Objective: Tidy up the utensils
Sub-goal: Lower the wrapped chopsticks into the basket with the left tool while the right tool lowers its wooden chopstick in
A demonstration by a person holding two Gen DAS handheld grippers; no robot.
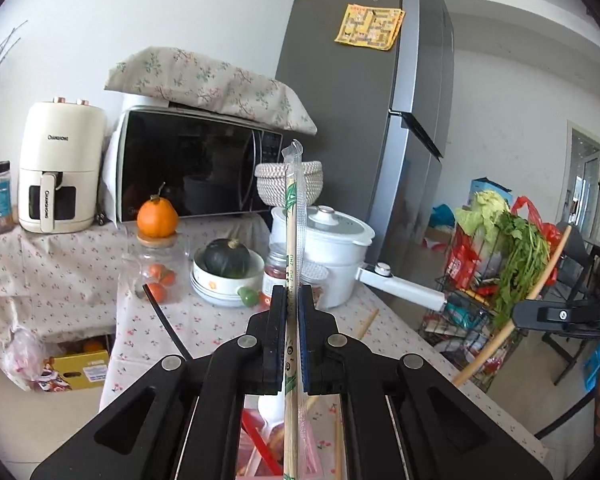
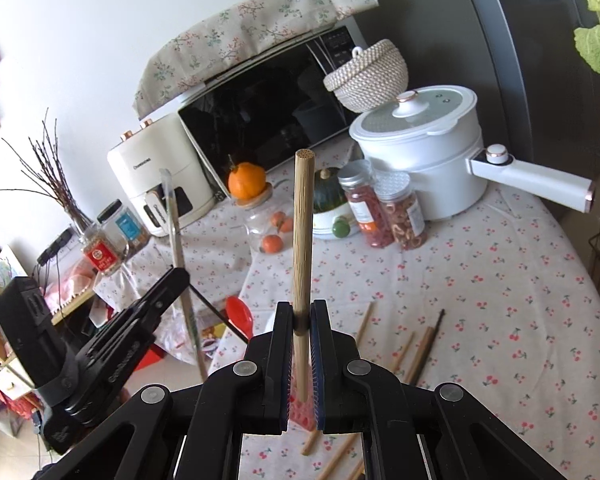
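Observation:
My left gripper [image 1: 292, 300] is shut on a plastic-wrapped pair of chopsticks [image 1: 291, 220], held upright above the table; it also shows in the right wrist view [image 2: 180, 248], with the left gripper [image 2: 168, 280] at the left. My right gripper [image 2: 301, 312] is shut on a bare wooden stick [image 2: 303, 232], held upright; it shows in the left wrist view [image 1: 540, 280] with the right gripper [image 1: 560, 314] at the far right. Several loose wooden chopsticks [image 2: 420, 348] lie on the floral tablecloth [image 2: 500, 300]. A red spoon [image 2: 240, 316] lies at the table's left edge.
At the back of the table stand a white electric pot [image 2: 420, 152] with a long handle, two spice jars [image 2: 384, 208], a bowl with a green squash [image 1: 226, 264], a glass jar with an orange on top [image 1: 158, 248], a microwave [image 1: 192, 168] and an air fryer [image 1: 58, 176]. A fridge [image 1: 360, 100] and a vegetable rack [image 1: 496, 272] stand at the right.

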